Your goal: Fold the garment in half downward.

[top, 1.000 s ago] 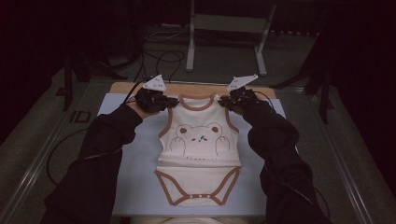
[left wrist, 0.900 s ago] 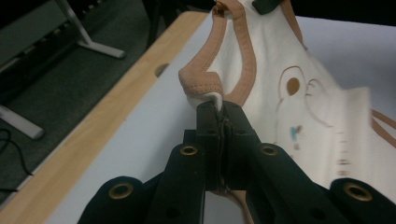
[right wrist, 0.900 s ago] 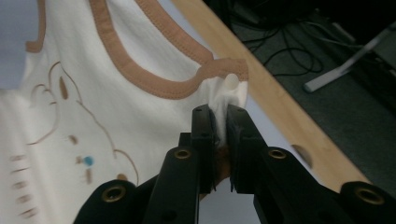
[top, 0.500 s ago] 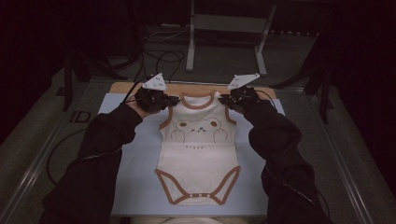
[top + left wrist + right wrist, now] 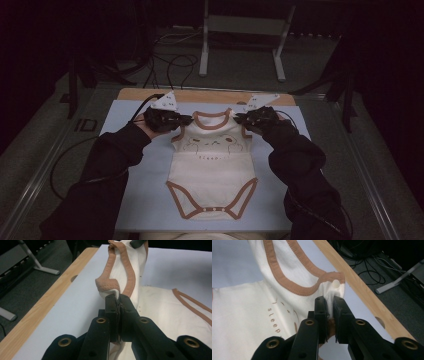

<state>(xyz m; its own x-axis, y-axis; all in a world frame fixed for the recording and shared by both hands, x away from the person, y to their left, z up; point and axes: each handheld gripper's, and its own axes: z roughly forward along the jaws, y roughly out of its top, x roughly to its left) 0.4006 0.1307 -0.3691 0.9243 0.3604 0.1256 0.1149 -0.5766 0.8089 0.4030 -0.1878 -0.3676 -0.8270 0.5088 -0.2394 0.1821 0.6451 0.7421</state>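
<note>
Both shoulders of the baby bodysuit are rising and drawing toward the far edge compared with a second ago — the neckline is sitting higher up the blue mat and the bear face is looking more stretched than it did. I am holding the left hand-held gripper clamped on the left shoulder strap; in the left gripper view its jaws are pressed together with the brown-trimmed strap bunching up just past them. I am keeping the right hand-held gripper shut the same way on the right shoulder, where a fold of cream cloth and a small white snap are poking out beyond the jaws.

The garment is lying front up in the middle of the mat on the table, its snapped crotch end nearest me and flat, its top end lifted off the surface between my two grips. I am judging this as a pull to tension and straighten the body — the lower half is already looking smooth, so the next thing is probably laying the shoulders down flat or starting a fold.
</note>
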